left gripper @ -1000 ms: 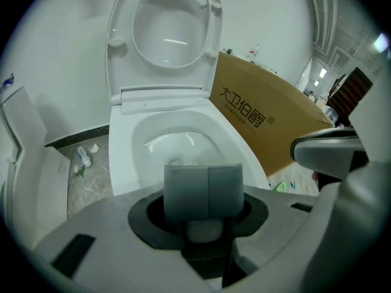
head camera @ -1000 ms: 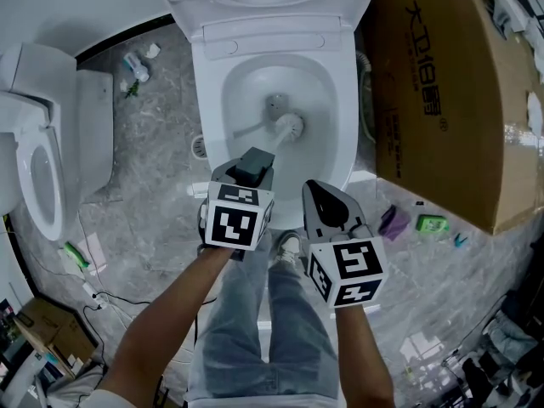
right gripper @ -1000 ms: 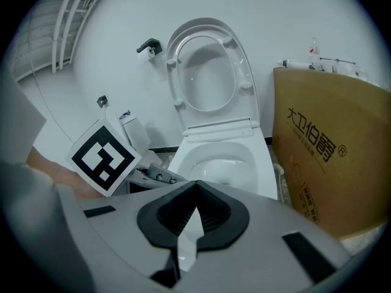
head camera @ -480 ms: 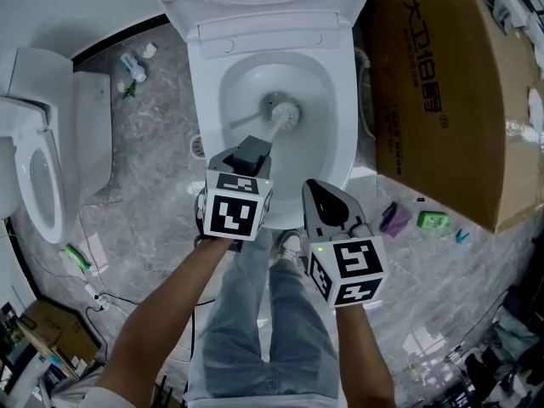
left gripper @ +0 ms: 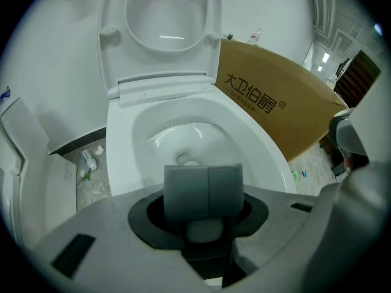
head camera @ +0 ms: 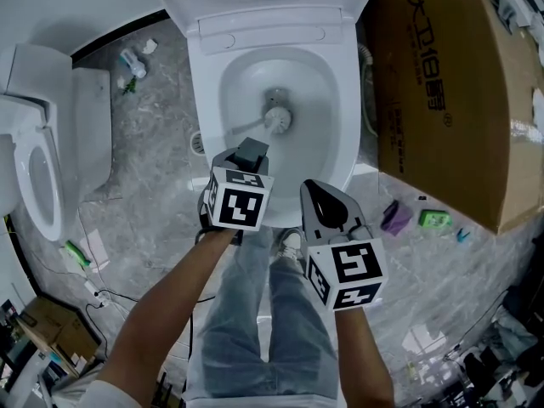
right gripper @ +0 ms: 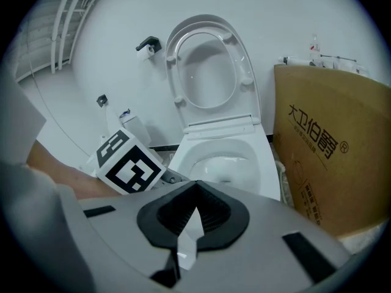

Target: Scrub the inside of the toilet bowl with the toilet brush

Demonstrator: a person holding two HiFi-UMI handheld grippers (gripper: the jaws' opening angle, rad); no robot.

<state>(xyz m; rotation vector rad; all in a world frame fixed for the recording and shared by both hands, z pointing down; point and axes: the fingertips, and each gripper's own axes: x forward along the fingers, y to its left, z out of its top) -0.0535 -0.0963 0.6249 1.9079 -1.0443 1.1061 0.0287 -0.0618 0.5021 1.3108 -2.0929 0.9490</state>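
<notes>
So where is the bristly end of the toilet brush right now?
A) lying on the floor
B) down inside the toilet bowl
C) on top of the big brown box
B: the toilet brush has its head down inside the toilet bowl, while the left gripper clamps its handle.

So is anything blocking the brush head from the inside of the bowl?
Nothing visible does. The seat is raised, and the toilet brush, clamped in the left hand-held gripper, has its head down inside the toilet bowl, low near the bottom.
</notes>
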